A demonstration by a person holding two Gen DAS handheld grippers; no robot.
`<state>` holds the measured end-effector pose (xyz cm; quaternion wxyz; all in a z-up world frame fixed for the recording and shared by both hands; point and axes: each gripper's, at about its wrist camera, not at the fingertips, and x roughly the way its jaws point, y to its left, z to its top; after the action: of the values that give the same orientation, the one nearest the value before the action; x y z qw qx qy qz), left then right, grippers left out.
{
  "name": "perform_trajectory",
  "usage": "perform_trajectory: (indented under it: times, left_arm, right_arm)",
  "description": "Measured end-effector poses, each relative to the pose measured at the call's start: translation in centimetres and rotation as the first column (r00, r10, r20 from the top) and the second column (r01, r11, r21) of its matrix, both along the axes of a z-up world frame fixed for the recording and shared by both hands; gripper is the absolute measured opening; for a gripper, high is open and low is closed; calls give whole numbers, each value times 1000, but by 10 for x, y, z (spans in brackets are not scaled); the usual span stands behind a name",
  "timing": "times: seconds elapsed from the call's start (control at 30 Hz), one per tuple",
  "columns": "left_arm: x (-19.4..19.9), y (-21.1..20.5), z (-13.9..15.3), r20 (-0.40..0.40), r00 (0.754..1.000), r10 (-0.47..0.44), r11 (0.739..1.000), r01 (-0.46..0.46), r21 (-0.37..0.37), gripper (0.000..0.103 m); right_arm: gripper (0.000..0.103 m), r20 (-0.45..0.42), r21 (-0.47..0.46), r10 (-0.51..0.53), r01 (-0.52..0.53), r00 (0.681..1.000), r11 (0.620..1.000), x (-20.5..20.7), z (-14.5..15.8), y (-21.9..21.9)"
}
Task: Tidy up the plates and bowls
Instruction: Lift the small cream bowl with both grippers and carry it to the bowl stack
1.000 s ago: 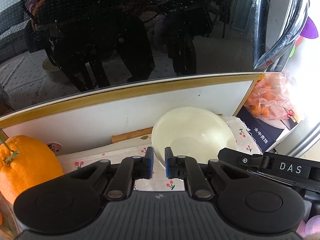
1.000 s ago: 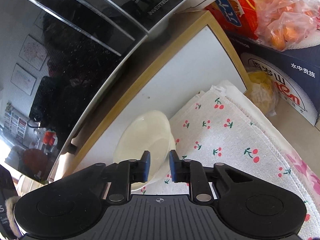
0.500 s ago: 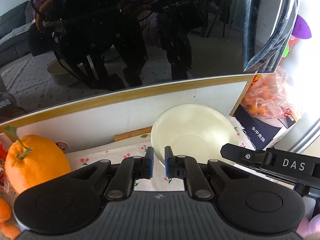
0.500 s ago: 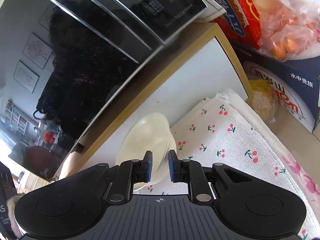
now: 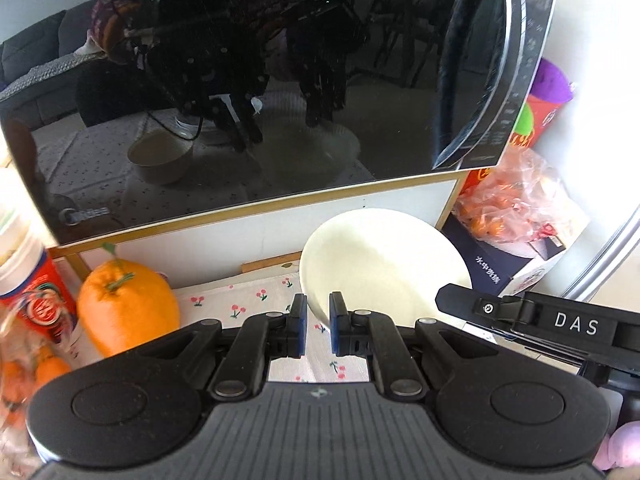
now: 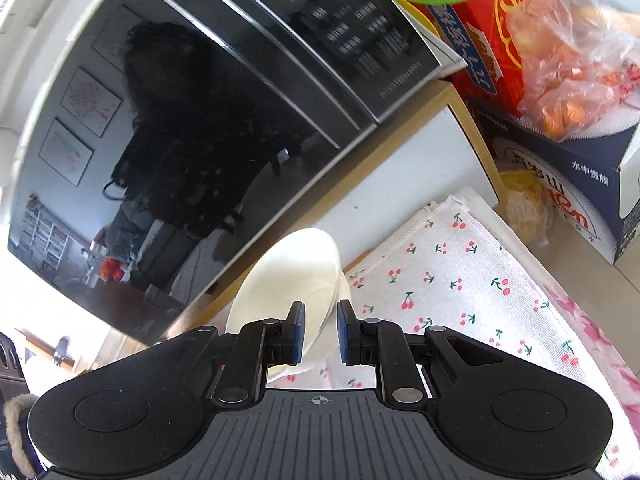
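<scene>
1. Your left gripper [image 5: 318, 312] grasps the near-left rim of a cream bowl [image 5: 384, 260]; the rim passes between its blue pads, and the jaws stand nearly together on it.
2. Your right gripper [image 6: 320, 326] pinches the same cream bowl [image 6: 288, 276] at its right edge, jaws narrowed on the rim.
3. The bowl sits tilted between your two grippers, its hollow facing you in the left wrist view, above a white cloth printed with cherries [image 6: 452, 280].
4. Whether the bowl's underside touches the cloth, you cannot tell from either view.
5. Beyond the bowl stands a white board with a wooden frame [image 5: 248, 232], and above it the dark glass door of a microwave [image 5: 240, 80].
6. To your left lies a large orange with a green stem [image 5: 128, 304], beside a red-labelled cup [image 5: 32, 292].
7. To the far right, a clear bag of small oranges [image 6: 572, 68] rests on a dark blue box [image 6: 576, 184], with a red box [image 6: 500, 28] behind.
</scene>
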<state>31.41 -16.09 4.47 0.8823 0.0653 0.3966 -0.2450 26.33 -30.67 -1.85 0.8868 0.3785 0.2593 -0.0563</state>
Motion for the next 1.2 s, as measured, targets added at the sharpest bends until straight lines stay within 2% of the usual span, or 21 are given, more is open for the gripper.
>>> perform_trajectory:
  times: [0.37,0.8,1.2]
  left_arm:
    - [-45,30,23,13,1000,20,999,-20,-40,10]
    - [-93,67,21,-27,998,52,995,-54,-86,9]
    - [-133,109,10,-42,995,89,987,-93,-133,9]
  right_arm:
    - [17,-2,-33,28,-28,1000,999,-38,27,28]
    - [17,-13,-65,66,-67,998,996,-85,38,64]
    - [17,-21,-82,121,-123,992,989,-109,33,97]
